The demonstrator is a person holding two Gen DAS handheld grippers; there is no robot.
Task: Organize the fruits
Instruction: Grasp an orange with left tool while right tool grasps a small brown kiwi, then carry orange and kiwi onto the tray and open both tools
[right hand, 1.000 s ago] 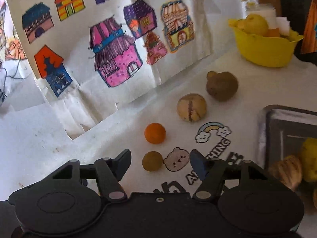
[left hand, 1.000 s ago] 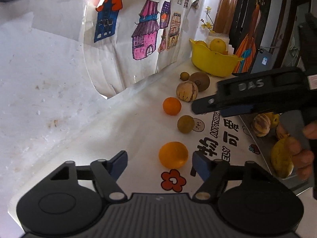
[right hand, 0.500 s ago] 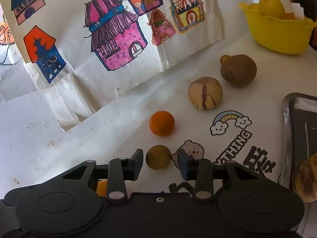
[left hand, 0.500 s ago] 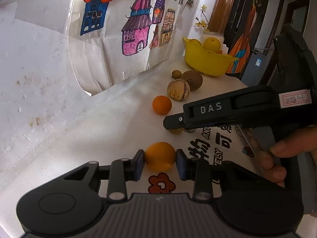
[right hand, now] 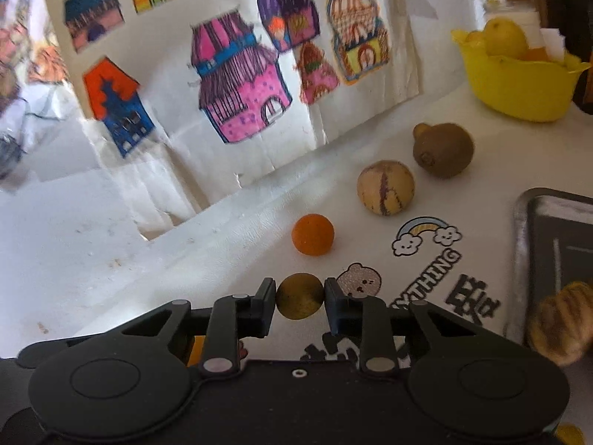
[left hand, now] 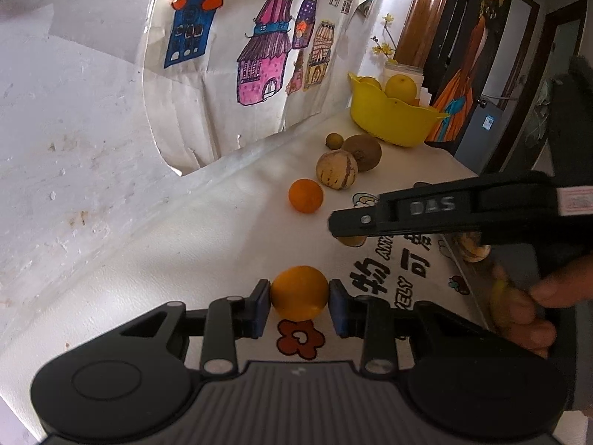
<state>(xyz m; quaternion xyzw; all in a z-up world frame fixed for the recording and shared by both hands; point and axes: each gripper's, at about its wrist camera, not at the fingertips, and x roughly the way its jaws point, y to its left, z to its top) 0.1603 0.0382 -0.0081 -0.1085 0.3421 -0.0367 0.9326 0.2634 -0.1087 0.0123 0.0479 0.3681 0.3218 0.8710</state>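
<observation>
Low in the left wrist view, the left tool (left hand: 299, 302) is clamped on a large orange (left hand: 299, 292) on the table (left hand: 207, 244). Low in the right wrist view, the right tool (right hand: 300, 300) pinches a small brown-green fruit (right hand: 299, 296).

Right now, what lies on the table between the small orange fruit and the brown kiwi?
A round pale striped fruit lies between the small orange fruit and the brown kiwi, clearest in the right wrist view.

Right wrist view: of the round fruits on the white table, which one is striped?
The pale beige round fruit with purple stripes, lying between the small orange fruit and the brown fuzzy kiwi; the others are plain-skinned.
</observation>
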